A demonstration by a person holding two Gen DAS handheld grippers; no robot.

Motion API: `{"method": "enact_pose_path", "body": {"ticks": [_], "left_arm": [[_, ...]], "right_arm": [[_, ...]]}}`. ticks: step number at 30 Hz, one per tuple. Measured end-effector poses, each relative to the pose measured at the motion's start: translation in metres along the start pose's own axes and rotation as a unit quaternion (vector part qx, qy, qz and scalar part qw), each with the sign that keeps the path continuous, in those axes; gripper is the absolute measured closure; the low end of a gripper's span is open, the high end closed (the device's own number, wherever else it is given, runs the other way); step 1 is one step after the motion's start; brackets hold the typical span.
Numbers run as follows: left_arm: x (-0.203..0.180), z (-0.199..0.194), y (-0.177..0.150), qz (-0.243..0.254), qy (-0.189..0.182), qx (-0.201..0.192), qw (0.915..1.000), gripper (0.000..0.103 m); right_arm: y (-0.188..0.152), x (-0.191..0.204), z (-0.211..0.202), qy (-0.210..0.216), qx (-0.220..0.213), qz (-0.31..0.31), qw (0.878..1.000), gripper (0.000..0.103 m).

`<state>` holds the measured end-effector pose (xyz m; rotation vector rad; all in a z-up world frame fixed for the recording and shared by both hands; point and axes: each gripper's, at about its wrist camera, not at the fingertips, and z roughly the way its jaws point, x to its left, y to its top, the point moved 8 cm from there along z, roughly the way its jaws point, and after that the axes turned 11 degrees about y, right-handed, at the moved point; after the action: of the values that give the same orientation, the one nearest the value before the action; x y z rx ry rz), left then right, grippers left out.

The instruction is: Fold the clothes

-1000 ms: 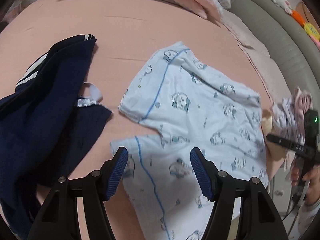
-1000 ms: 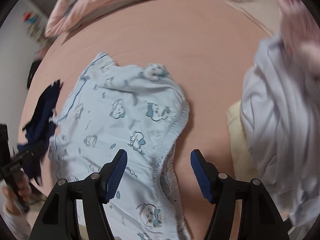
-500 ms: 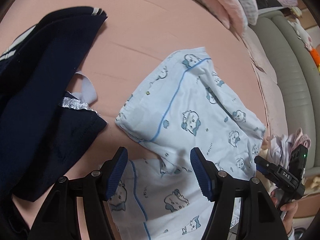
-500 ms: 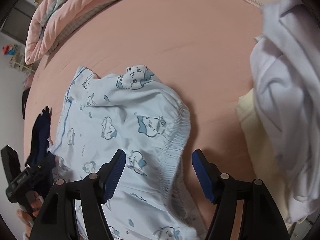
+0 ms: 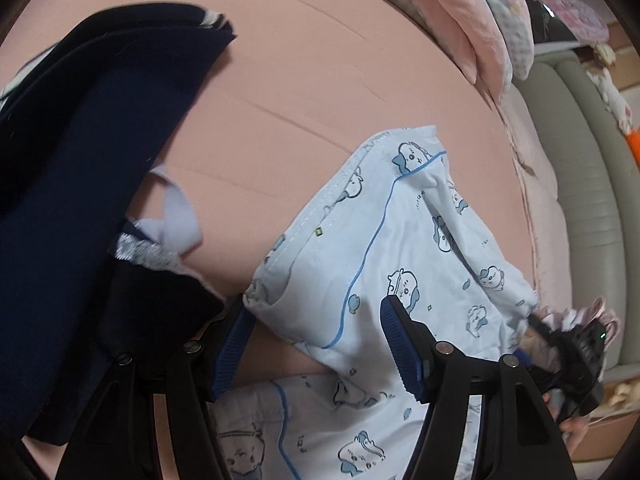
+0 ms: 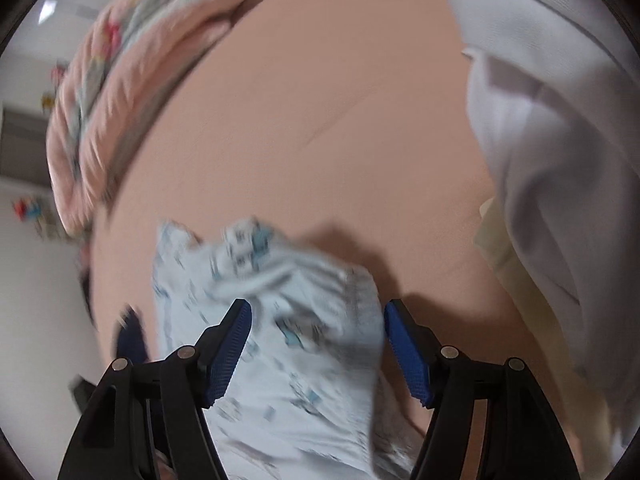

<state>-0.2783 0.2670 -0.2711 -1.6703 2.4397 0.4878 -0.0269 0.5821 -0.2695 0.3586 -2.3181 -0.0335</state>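
From my left wrist view I see the left gripper (image 5: 318, 344) low in the frame, its blue fingers (image 5: 400, 350) spread apart with nothing pinched between them. The pale blue printed shorts (image 5: 384, 264) lie on the pink bed (image 5: 320, 92) across the centre and lower right, a thin blue piping line running down the cloth. One leg hem sits right at the left pad, and the right pad lies over the fabric, but I can't tell whether either actually touches it. A navy garment (image 5: 80, 184) fills the left side of the frame, with a white scrap and a silvery trim poking out from its edge just left of the shorts. Pink pillows (image 5: 472, 12) are at the upper right, and a grey padded bed frame (image 5: 592, 208) runs down the right edge. At the lower right I can make out the right gripper (image 5: 576, 356) as a dark, blurred shape at the far end of the shorts.

From my right wrist view, the right gripper (image 6: 318, 344) also has its fingers (image 6: 406, 350) standing wide. The elastic waist end of the shorts (image 6: 288, 320) lies bunched between them in the lower centre, blurred; the cloth reaches close to both pads, yet I see no squeeze on it. A white garment (image 6: 560, 140) is heaped at the right of the frame, over something cream-coloured (image 6: 516, 280). A pink quilt (image 6: 132, 80) lies at the upper left.
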Motion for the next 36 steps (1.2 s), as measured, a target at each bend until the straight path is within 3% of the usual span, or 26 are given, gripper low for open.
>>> {"method": "enact_pose_path", "body": {"ticks": [4, 8, 12, 13, 15, 18, 25, 31, 34, 36], "left_arm": [[-0.009, 0.002, 0.0, 0.014, 0.011, -0.012, 0.9998, 0.042], [-0.005, 0.002, 0.001, 0.012, 0.034, -0.021, 0.9991, 0.075], [-0.004, 0.0, 0.0, 0.014, 0.035, -0.028, 0.9989, 0.085], [-0.005, 0.0, 0.0, 0.018, 0.039, -0.032, 0.9986, 0.086], [-0.009, -0.002, -0.002, 0.028, 0.048, -0.043, 0.9975, 0.088], [-0.016, -0.006, -0.006, 0.045, 0.061, -0.057, 0.9955, 0.09], [-0.024, -0.02, -0.007, 0.079, 0.094, -0.08, 0.9893, 0.091], [-0.028, -0.022, -0.018, 0.097, 0.111, -0.077, 0.9861, 0.091], [-0.027, -0.017, -0.023, 0.106, 0.127, -0.066, 0.984, 0.091], [-0.026, -0.013, -0.026, 0.109, 0.135, -0.06, 0.983, 0.091]], "right_arm": [[0.004, 0.003, 0.005, 0.032, -0.014, 0.028, 0.999, 0.034], [0.008, 0.007, 0.011, 0.049, -0.039, 0.044, 0.997, 0.034], [0.013, 0.013, 0.019, 0.03, -0.055, 0.019, 0.998, 0.036], [0.013, 0.014, 0.02, 0.02, -0.056, 0.007, 0.998, 0.04], [0.014, 0.016, 0.022, -0.006, -0.053, -0.017, 0.998, 0.065], [0.016, 0.03, 0.027, -0.052, -0.05, -0.078, 0.994, 0.078], [0.023, 0.062, 0.018, -0.141, -0.085, -0.218, 0.962, 0.079], [0.033, 0.072, 0.01, -0.222, -0.122, -0.263, 0.931, 0.08], [0.039, 0.068, 0.01, -0.261, -0.114, -0.301, 0.91, 0.082], [0.043, 0.068, 0.011, -0.264, -0.111, -0.315, 0.905, 0.082]]}}
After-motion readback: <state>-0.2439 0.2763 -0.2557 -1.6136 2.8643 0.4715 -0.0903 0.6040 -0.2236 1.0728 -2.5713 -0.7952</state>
